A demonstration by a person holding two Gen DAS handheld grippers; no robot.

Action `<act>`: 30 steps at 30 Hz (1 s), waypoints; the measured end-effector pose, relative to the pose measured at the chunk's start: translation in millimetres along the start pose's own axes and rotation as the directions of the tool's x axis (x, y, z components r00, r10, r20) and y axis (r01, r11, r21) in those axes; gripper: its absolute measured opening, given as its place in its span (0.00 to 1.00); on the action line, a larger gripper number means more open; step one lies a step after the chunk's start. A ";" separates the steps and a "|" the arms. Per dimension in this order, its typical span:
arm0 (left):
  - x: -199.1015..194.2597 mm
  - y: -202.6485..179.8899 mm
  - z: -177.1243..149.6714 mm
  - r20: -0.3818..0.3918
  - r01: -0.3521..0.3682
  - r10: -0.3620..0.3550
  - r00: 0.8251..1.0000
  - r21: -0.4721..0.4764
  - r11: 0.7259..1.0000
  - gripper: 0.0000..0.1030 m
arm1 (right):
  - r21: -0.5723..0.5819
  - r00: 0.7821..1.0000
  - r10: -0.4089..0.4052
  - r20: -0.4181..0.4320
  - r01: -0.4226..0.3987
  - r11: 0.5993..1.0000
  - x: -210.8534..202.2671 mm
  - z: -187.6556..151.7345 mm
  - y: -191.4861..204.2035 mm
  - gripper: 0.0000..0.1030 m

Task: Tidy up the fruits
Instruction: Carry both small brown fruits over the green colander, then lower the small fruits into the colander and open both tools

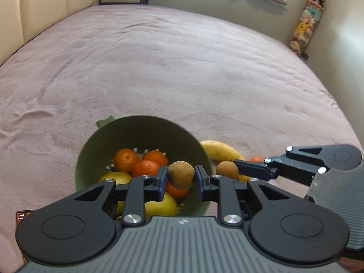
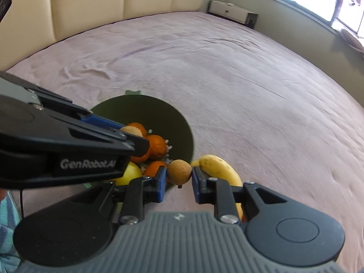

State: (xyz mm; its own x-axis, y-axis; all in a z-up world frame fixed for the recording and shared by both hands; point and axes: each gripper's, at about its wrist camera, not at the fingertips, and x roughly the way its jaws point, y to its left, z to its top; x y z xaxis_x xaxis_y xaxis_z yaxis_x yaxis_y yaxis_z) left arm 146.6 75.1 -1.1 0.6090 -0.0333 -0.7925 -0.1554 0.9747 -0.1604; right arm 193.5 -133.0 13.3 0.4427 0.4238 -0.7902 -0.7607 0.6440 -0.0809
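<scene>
Ahead of both claws on the bed stands our bowl, oranges and lemons inside, a banana just right of it. Our left claw grips a brown fruit above the bowl, probably needing only release; our right claw pinches another at the rim.

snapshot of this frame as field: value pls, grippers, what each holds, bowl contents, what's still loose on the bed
left gripper: shut on a brown round fruit, over the green bowl
right gripper: shut on a second brown round fruit, at the bowl's rim, beside the banana
bowl contents: oranges, yellow fruits
bowl pose: tipped, opening toward the cameras
loose: banana on the pink bedspread; a small orange bit beyond it, unclear
</scene>
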 end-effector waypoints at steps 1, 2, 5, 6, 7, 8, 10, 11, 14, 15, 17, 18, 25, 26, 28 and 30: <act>2.9 1.9 0.1 -0.012 -0.007 0.007 1.000 -0.001 1.000 0.28 | -0.008 1.000 0.011 -0.009 -0.011 1.000 4.0 2.5 0.5 0.19; 6.5 3.8 0.0 -0.024 -0.012 0.012 1.000 -0.002 1.000 0.28 | -0.017 1.000 0.021 -0.017 -0.021 1.000 7.7 5.3 1.3 0.19; 17.1 10.4 -0.7 -0.063 -0.027 0.026 0.998 -0.015 1.000 0.28 | -0.048 0.997 0.046 -0.057 -0.049 0.998 20.9 10.3 3.3 0.19; 19.9 12.7 -1.0 -0.076 -0.027 0.025 0.997 -0.022 0.999 0.28 | -0.058 0.995 0.058 -0.076 -0.063 0.996 26.1 11.6 4.2 0.19; 22.8 15.2 -1.1 -0.086 -0.026 0.024 0.996 -0.030 0.999 0.28 | -0.066 0.993 0.069 -0.093 -0.075 0.995 31.4 13.2 4.7 0.19; 25.8 17.7 -0.9 -0.097 -0.029 0.025 0.995 -0.037 0.999 0.28 | -0.073 0.992 0.077 -0.104 -0.085 0.994 35.0 14.4 4.9 0.19; 31.4 22.6 -0.8 -0.121 -0.039 0.033 0.992 -0.052 0.998 0.28 | -0.079 0.985 0.101 -0.138 -0.113 0.990 43.5 16.1 4.9 0.19; 33.9 25.3 -0.8 -0.132 -0.046 0.037 0.991 -0.061 0.997 0.28 | -0.081 0.983 0.107 -0.152 -0.121 0.989 47.1 17.2 4.6 0.19; 41.0 33.5 -1.3 -0.168 -0.067 0.051 0.984 -0.094 0.993 0.28 | -0.110 0.976 0.108 -0.187 -0.130 0.985 56.0 18.8 4.9 0.19; 42.9 36.2 -1.5 -0.178 -0.074 0.054 0.983 -0.104 0.992 0.28 | -0.118 0.975 0.106 -0.195 -0.130 0.984 58.6 19.5 4.9 0.20; 46.6 39.6 -2.6 -0.194 -0.080 0.057 0.979 -0.115 0.990 0.28 | -0.129 0.971 0.111 -0.213 -0.141 0.982 63.5 21.0 4.5 0.20; 48.5 40.3 -2.7 -0.201 -0.082 0.057 0.978 -0.118 0.990 0.28 | -0.133 0.968 0.114 -0.223 -0.146 0.980 66.6 21.7 4.4 0.20; 55.0 42.8 -5.0 -0.224 -0.084 0.053 0.973 -0.134 0.987 0.28 | -0.177 0.953 0.114 -0.281 -0.168 0.970 84.0 23.7 7.9 0.20; 54.7 43.2 -5.6 -0.224 -0.083 0.052 0.973 -0.135 0.987 0.28 | -0.183 0.951 0.113 -0.288 -0.170 0.968 85.7 23.6 8.4 0.20; 53.9 43.5 -6.1 -0.224 -0.070 0.038 0.974 -0.137 0.988 0.28 | -0.196 0.947 0.108 -0.303 -0.173 0.965 89.6 23.1 9.7 0.20; 52.2 43.2 -6.1 -0.228 -0.044 0.010 0.974 -0.143 0.989 0.28 | -0.212 0.944 0.099 -0.314 -0.172 0.962 92.7 22.5 11.0 0.20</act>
State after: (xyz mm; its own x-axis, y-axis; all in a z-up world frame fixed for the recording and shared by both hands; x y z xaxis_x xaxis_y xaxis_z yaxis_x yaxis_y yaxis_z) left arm 166.9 114.1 -53.0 0.4142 -0.0728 -0.9073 -0.2916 0.9336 -0.2080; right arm 236.9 -72.3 -47.2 0.1932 0.2637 -0.9451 -0.9086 0.4117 -0.0708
